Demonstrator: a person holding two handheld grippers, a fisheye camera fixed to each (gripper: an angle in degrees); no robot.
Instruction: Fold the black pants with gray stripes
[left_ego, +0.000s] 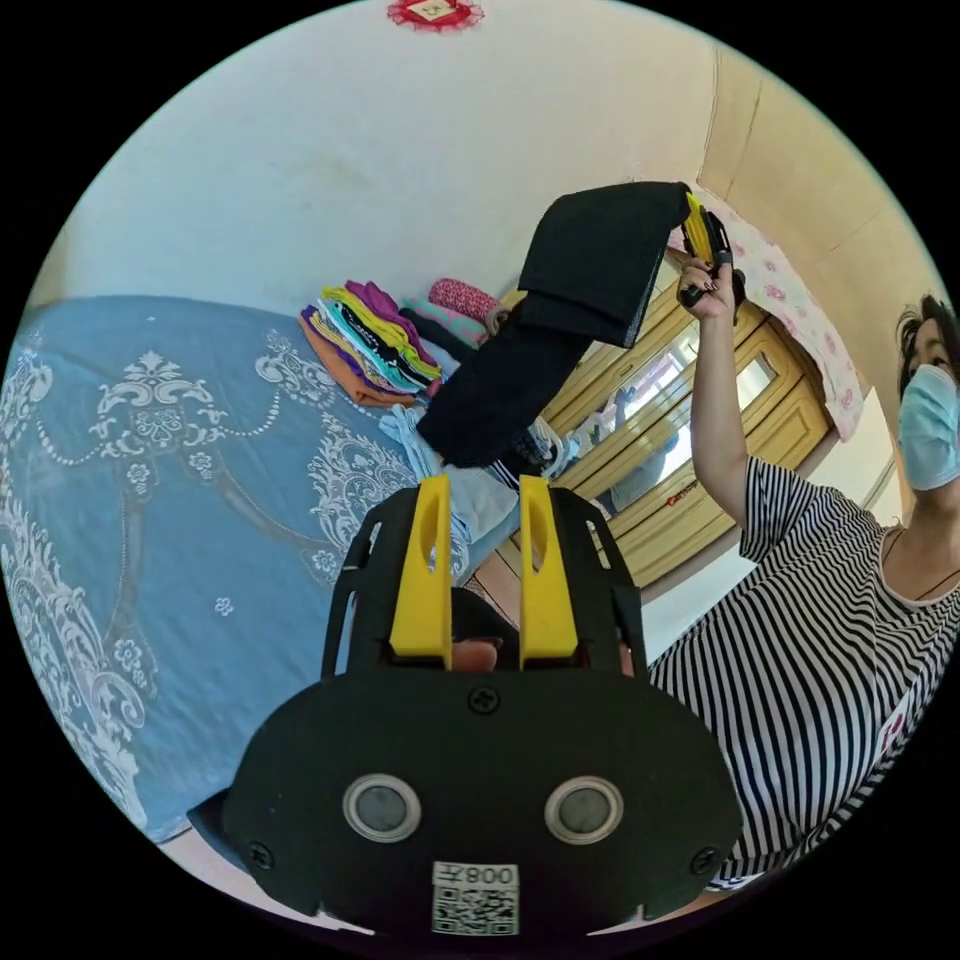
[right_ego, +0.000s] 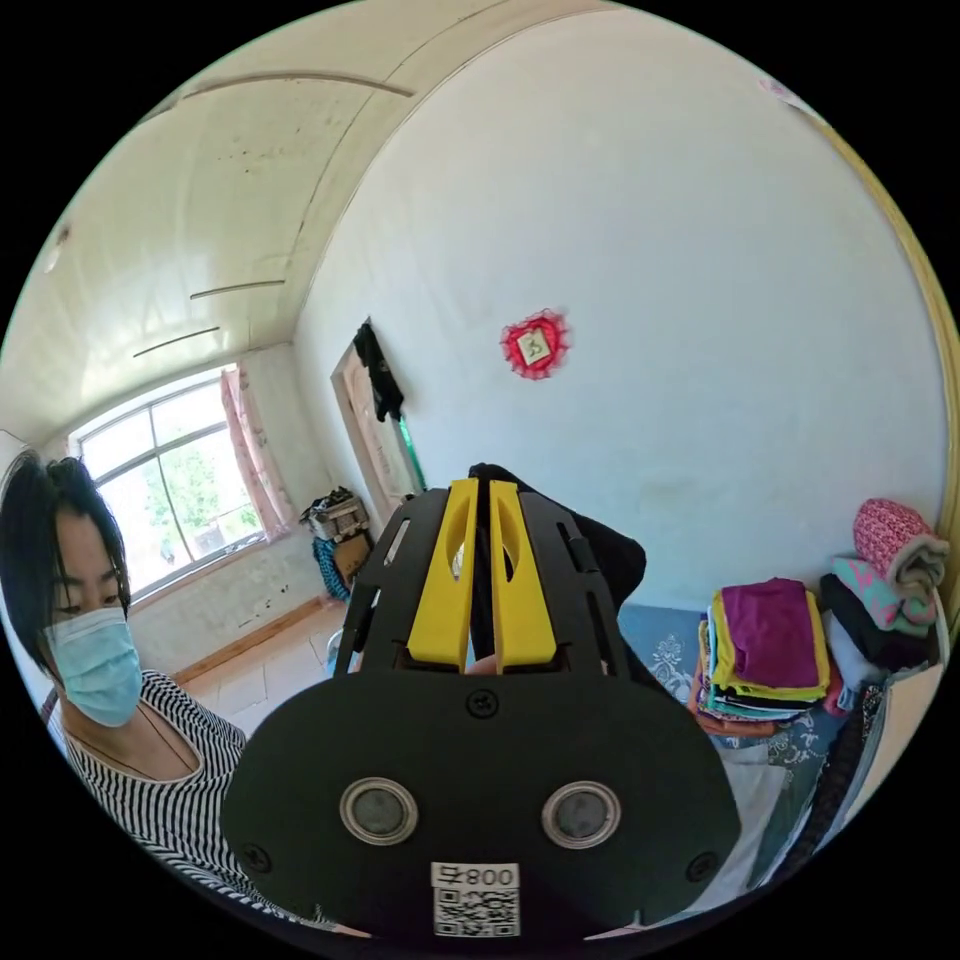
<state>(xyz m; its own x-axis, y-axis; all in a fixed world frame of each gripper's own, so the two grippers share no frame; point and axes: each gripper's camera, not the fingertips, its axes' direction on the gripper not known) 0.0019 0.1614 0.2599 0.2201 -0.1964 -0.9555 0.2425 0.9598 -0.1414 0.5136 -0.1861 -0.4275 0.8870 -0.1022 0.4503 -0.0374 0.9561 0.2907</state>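
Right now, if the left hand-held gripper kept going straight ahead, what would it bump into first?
Probably the black pants, whose lower end hangs just beyond the open left hand-held gripper. Depth is unclear; it might pass under them toward the blue bedspread.

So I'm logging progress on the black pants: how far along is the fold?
Mostly done, it seems: the black pants hang as a compact, layered bundle. In hand: the right gripper is shut on them, lifted above the blue bedspread; the left gripper is open, holding nothing. Left: setting them down, perhaps by the stack of folded clothes.
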